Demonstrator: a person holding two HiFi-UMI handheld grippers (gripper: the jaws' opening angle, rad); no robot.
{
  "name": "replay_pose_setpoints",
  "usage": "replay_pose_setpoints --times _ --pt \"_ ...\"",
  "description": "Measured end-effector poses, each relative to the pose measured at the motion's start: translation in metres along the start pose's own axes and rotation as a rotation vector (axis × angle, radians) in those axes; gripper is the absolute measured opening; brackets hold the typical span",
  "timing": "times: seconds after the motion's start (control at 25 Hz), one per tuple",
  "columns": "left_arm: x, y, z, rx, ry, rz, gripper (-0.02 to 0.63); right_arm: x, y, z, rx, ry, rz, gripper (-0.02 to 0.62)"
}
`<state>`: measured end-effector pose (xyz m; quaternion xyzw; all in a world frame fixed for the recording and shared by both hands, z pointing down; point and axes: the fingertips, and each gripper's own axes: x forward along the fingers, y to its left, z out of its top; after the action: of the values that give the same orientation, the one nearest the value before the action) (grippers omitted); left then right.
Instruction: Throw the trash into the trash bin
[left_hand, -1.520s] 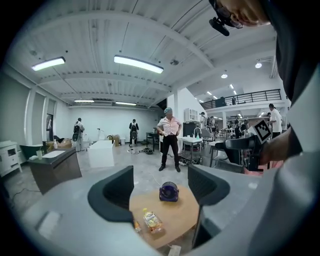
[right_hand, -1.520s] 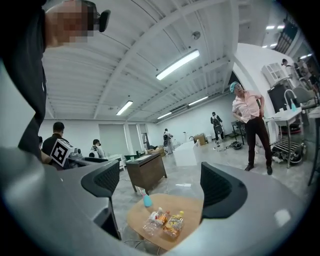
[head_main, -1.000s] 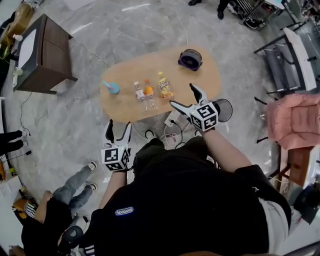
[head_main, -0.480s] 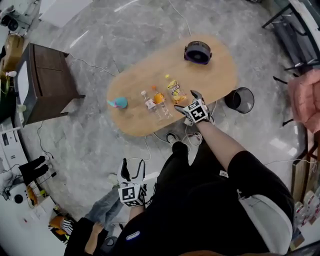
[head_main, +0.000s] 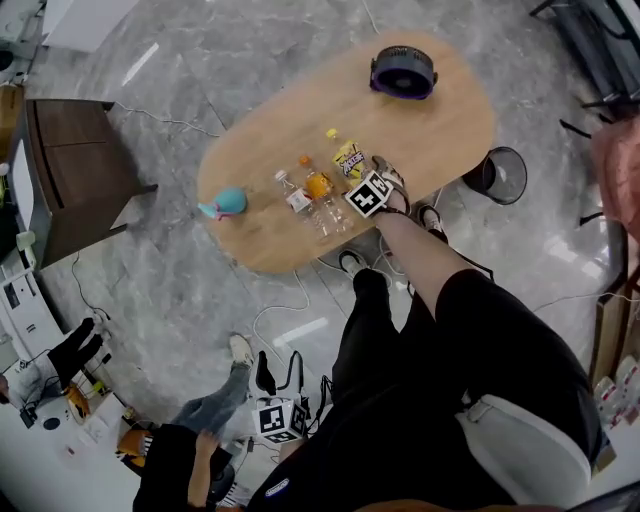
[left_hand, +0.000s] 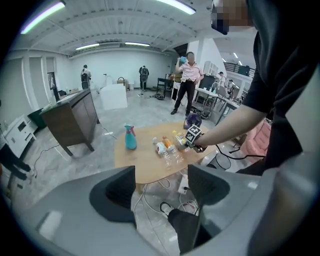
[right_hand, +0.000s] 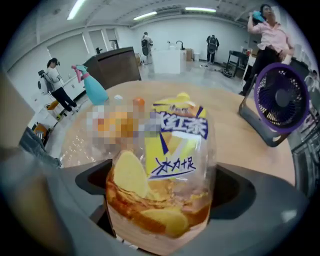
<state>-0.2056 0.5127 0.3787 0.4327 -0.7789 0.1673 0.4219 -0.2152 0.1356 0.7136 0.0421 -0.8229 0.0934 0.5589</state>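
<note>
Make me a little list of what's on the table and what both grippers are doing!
Table: oval, wooden
On it: purple fan, teal spray bottle, clear bottle, orange bottle, yellow-label bottle
Right gripper: jaws have just been opening; yellow-label bottle stands between them
Left gripper: away from table, jaws apart, nothing between
Trash bin: black, stands beside the table

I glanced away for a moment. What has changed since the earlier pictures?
The right gripper came down to the table, its fingers opening, and now straddles the yellow-label bottle. The left gripper sank lower, empty. Other bottles, spray bottle, fan and bin stayed put.
</note>
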Motion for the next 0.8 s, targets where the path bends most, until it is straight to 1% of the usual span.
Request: replay_pose_setpoints --times 0.08,0.2,0.28,0.36,0.44,0.52,0.68,0.8 --pt "0.0 0.007 -0.007 -0.012 0.005 -0.002 0.328 0.009 0.003 0.0 0.018 0.028 0.013 0.612" --pt "0.002 0.017 -0.024 -0.044 0.008 -0.008 0.328 0.012 0.002 0.007 0.024 0.021 0.013 0.612" --pt "0.003 0.02 -0.031 -0.057 0.011 -0.011 0.328 0.009 -0.003 0.006 0.082 0.004 0.01 0.607" --pt "0.004 0.021 -0.034 -0.049 0.012 -0.02 0.328 0.0 -0.014 0.0 0.18 -0.025 0.001 0.605" --pt "0.006 0.02 -0.034 -0.032 0.009 -0.032 0.328 -0.011 -0.028 -0.005 0.254 -0.085 -0.008 0.601" --pt "0.01 0.018 -0.032 -0.018 0.006 -0.039 0.328 -0.027 -0.039 -0.001 0.271 -0.185 -0.009 0.6" --pt "0.018 0.018 -0.032 0.013 -0.006 -0.053 0.327 -0.066 -0.044 -0.019 0.318 -0.306 0.021 0.598" --pt "0.034 -0.005 -0.024 0.061 0.004 -0.095 0.327 -0.101 -0.055 -0.037 0.353 -0.399 0.03 0.597"
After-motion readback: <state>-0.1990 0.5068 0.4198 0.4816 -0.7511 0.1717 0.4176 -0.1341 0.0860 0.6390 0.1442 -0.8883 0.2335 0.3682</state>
